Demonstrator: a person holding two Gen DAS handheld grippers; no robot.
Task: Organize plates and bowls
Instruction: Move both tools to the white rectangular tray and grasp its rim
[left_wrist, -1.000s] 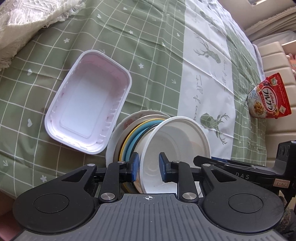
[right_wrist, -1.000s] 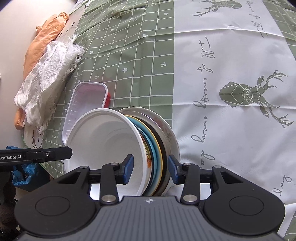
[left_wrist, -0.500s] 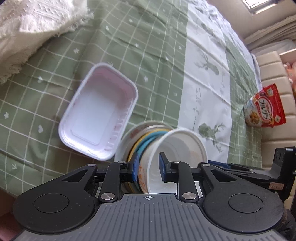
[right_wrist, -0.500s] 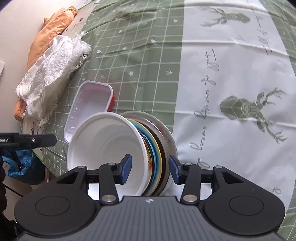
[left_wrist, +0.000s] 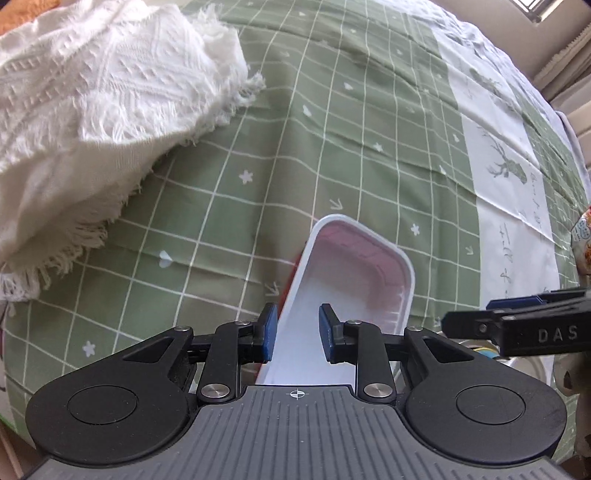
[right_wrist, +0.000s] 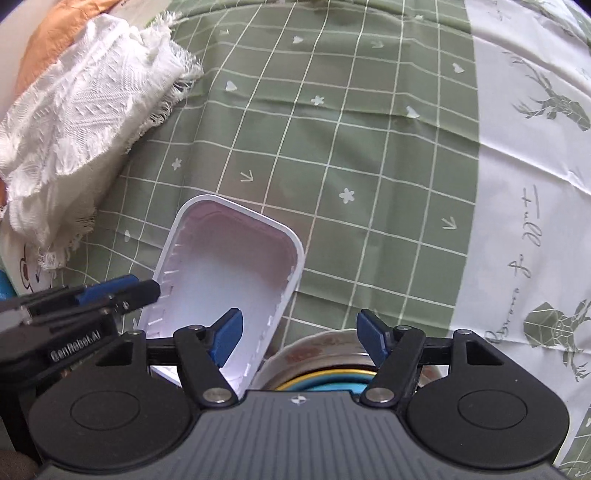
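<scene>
A white rectangular plastic tray (left_wrist: 354, 273) with a red underside lies on the green checked tablecloth; it also shows in the right wrist view (right_wrist: 225, 273). My left gripper (left_wrist: 297, 332) is open, its pads on either side of the tray's left rim, not clamped. My right gripper (right_wrist: 299, 338) is wide open above the stack of plates (right_wrist: 325, 365), whose cream, yellow and blue rims show at the bottom. The left gripper's fingers (right_wrist: 110, 295) reach the tray's left wall in the right wrist view. The white bowl is out of view.
A white fringed cloth (left_wrist: 92, 122) lies at the left, with orange fabric (right_wrist: 55, 40) behind it. A white tablecloth band with deer prints (right_wrist: 535, 184) runs on the right. A snack bag's edge (left_wrist: 581, 240) shows far right.
Both grippers have pulled back and tilted up. The white bowl and most of the plate stack dropped out of view. The right gripper has opened wider. The left gripper now straddles the tray's rim.
</scene>
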